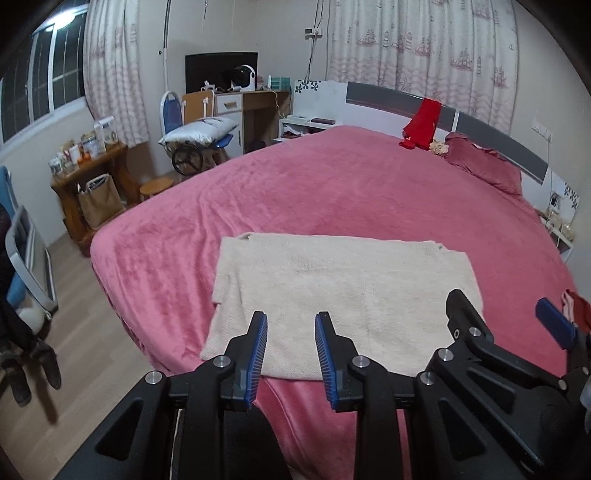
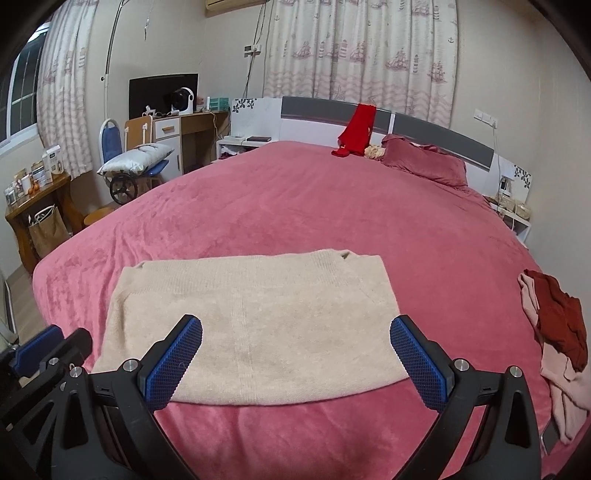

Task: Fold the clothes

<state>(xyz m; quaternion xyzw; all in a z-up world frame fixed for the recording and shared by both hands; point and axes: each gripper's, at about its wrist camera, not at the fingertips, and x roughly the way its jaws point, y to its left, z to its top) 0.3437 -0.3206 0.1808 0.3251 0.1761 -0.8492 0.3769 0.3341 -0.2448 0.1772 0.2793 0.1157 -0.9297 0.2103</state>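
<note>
Cream knit sweater (image 2: 251,325) sits folded flat on the pink bed (image 2: 295,206), left gripper (image 1: 291,354) jaws narrowly apart and right gripper (image 2: 295,363) jaws wide, both holding nothing.

Cream sweater (image 2: 251,325) on pink bedspread (image 2: 295,206).

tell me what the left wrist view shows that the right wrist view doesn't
Only the left wrist view shows the white and blue chair at the left edge and dark clothing hanging by it. Only the right wrist view shows the whole pile of rust and pink clothes near the bed's right edge and the air conditioner. Both show the folded cream sweater on the pink bedspread, and both grippers, open and empty.
</note>
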